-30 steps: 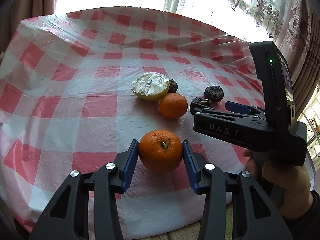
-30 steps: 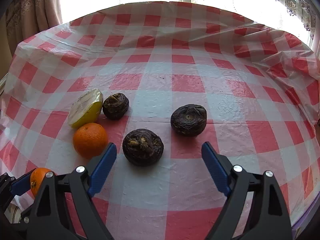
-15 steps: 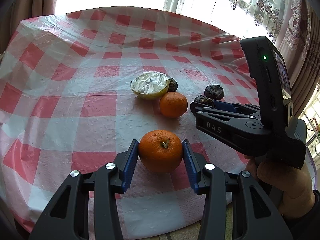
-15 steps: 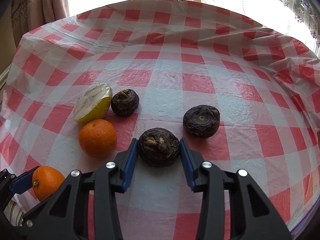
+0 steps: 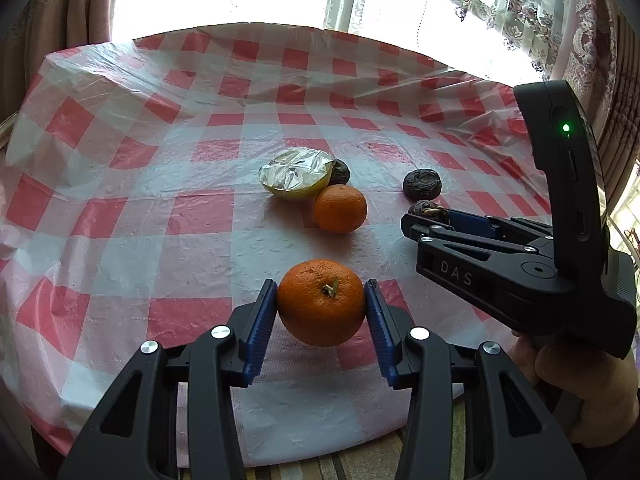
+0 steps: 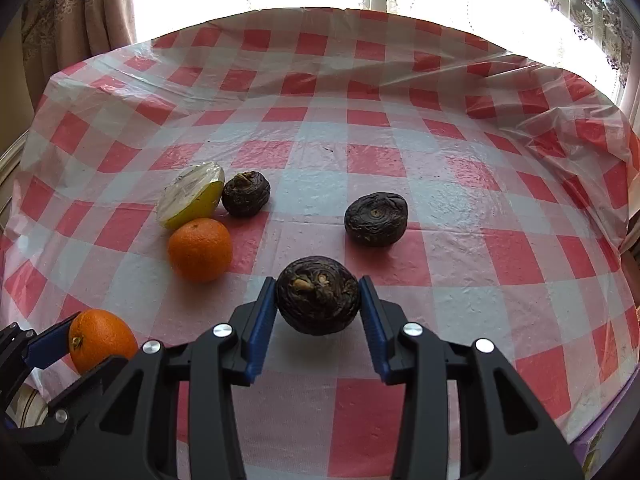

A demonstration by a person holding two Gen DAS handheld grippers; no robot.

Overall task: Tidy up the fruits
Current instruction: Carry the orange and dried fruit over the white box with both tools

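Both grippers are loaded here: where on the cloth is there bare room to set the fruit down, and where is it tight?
Bare checked tablecloth lies beyond and right of the lone dark fruit, and left of the wrapped half fruit. It is crowded where that half, the small dark fruit and the loose orange bunch together.

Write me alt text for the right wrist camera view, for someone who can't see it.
The right gripper clamps a dark wrinkled fruit above a red-and-white checked tablecloth. Behind lie two more dark fruits, a loose orange and a plastic-wrapped cut yellow fruit; at lower left the left gripper holds another orange.
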